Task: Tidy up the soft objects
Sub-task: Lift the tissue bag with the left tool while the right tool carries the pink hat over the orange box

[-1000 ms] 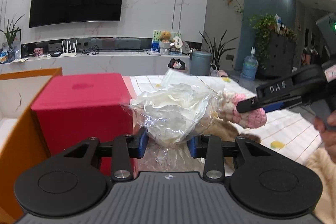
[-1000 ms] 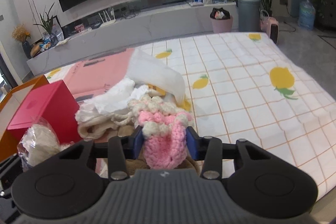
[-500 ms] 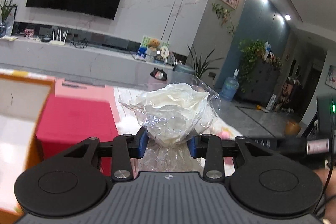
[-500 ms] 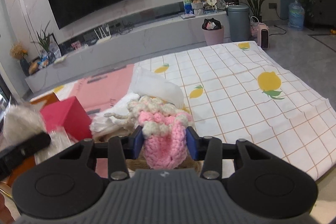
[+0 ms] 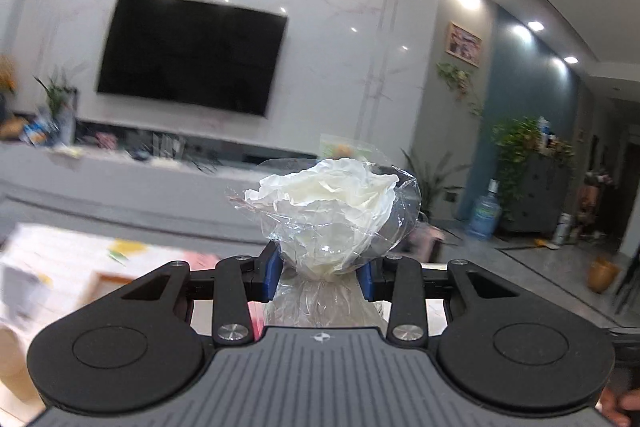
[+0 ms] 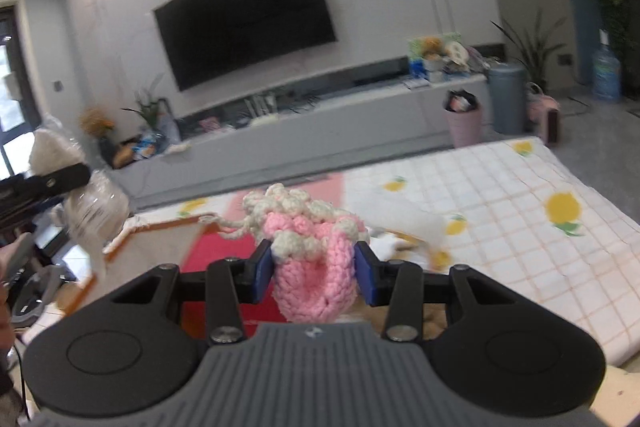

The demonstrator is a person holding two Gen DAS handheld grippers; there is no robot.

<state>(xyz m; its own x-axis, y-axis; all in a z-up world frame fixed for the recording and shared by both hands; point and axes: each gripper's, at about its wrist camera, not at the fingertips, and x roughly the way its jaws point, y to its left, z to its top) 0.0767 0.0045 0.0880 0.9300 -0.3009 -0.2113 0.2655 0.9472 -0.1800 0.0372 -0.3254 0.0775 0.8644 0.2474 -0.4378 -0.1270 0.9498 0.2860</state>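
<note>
My left gripper [image 5: 319, 275] is shut on a clear plastic bag of crumpled white tissue [image 5: 328, 211], held high in the air. My right gripper [image 6: 313, 269] is shut on a pink and cream crochet pouch [image 6: 310, 259], lifted above the table. The right wrist view also catches the left gripper [image 6: 44, 183] with its bag [image 6: 92, 203] at the far left. A red box [image 6: 216, 259] lies below the pouch, partly hidden by it. More pale soft items [image 6: 404, 247] lie on the cloth behind the right finger.
A white checked cloth with yellow fruit prints [image 6: 520, 211] covers the table. An orange-rimmed open box [image 6: 160, 247] sits at the left next to the red box. A black television [image 5: 192, 63] hangs on the far wall above a low grey console [image 6: 320, 131].
Both grippers have risen with their loads still held. The red box and the table have dropped low in both views, and the far wall and ceiling fill more of the picture.
</note>
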